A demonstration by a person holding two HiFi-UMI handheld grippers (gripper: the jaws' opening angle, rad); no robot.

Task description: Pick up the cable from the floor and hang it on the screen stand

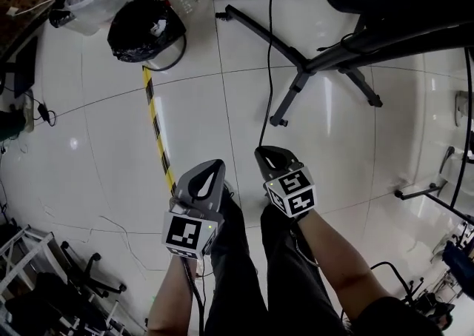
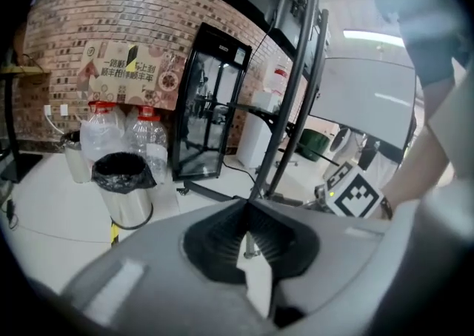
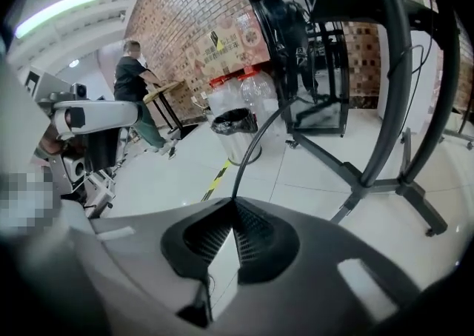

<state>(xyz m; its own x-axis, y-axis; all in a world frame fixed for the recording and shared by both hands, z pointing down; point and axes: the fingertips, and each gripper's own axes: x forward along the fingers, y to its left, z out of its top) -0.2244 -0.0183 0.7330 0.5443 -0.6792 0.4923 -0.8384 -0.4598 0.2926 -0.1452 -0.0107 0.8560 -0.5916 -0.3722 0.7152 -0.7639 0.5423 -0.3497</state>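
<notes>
White tiled floor (image 1: 111, 149). Right claw (image 1: 261, 151) pinched shut on thin cable (image 1: 269, 61) at tips, screen stand (image 1: 300, 61) ahead. Left claw (image 1: 213, 164) closed, empty. Risk: tip-only grip lets cable slip during lift.

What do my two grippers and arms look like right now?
The left gripper and right gripper are grey wedge-shaped shells with black ribbed fingers. The left cube and right cube bear black-and-white square markers. Forearms are unsleeved; the trousers are black.
</notes>
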